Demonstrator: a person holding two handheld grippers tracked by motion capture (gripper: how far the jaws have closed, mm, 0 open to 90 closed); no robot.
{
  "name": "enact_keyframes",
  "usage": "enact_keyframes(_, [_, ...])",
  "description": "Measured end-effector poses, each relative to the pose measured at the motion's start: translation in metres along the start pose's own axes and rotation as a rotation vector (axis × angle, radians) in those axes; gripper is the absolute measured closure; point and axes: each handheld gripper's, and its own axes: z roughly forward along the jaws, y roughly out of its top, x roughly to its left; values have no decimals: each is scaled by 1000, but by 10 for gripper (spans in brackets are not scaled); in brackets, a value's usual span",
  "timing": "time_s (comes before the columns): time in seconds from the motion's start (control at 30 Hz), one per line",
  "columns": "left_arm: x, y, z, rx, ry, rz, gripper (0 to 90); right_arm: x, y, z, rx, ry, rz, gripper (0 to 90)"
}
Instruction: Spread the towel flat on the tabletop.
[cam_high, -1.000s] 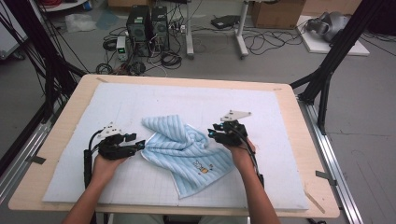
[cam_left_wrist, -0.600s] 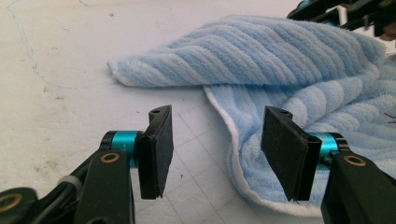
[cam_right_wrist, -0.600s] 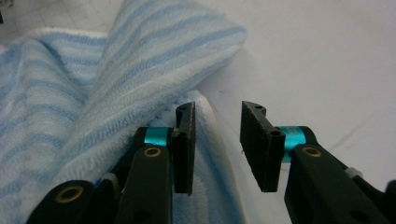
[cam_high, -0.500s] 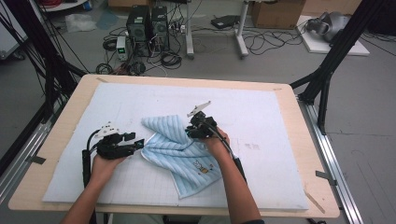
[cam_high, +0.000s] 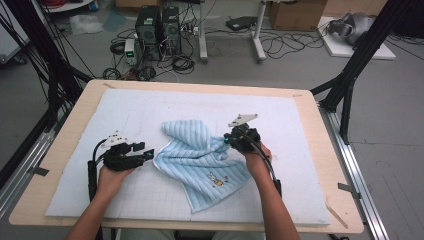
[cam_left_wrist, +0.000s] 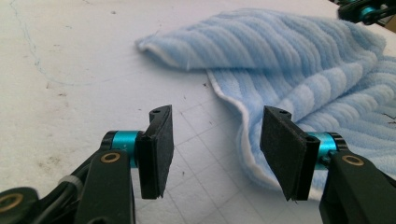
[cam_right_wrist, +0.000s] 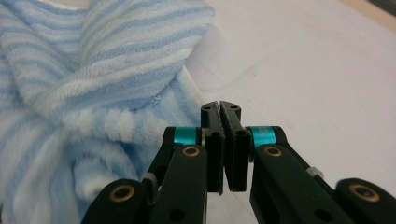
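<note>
**Striped towel mid-table, right gripper closed, left gripper open**

Light-blue and white striped terry towel (cam_high: 202, 160) lies crumpled at centre frame of the high view, on the white padded mat (cam_high: 300, 125) covering the wooden table (cam_high: 330, 165). One fold peaks toward upper left, a flatter corner with a small embroidered motif (cam_high: 216, 178) runs toward lower centre.

Right gripper (cam_high: 231, 140) sits at the towel's right edge, just right of centre. In the right gripper view its jaws (cam_right_wrist: 226, 140) are pressed flat together; they have just been closing. Towel bunches directly left of the jaws, cannot tell if any fabric edge is pinched; nothing visible between the pads.

Left gripper (cam_high: 147, 151) sits left of centre, just beside the towel's left edge. In the left gripper view its jaws (cam_left_wrist: 215, 149) stand apart, bare mat between them, towel hem just behind the right pad (cam_left_wrist: 285, 154), not clamped.
</note>
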Motion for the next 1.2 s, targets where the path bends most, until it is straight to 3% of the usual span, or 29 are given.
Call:
enact_keyframes(0.23, [-1, 0, 1, 4, -4, -3, 459, -2, -31, -28, 15, -91, 0, 884])
enact_keyframes(0.43, [-3, 1, 3, -1, -11, -9, 459, -11, -58, -36, 88, -160, 45, 883])
enact_keyframes(0.57, [-7, 1, 10, -4, -29, -15, 455, -15, -71, -41, 27, -98, 109, 839])
enact_keyframes(0.73, [-9, 14, 20, -30, -36, -20, 449, -18, -72, -53, -58, -129, 155, 624])
enact_keyframes(1.03, [-23, 47, 65, 6, -69, -22, 458, -25, -87, -68, -132, -129, 222, 539])
enact_keyframes(1.2, [-36, 50, 97, 31, -100, -79, 452, -29, -92, -70, -151, -125, 244, 531])
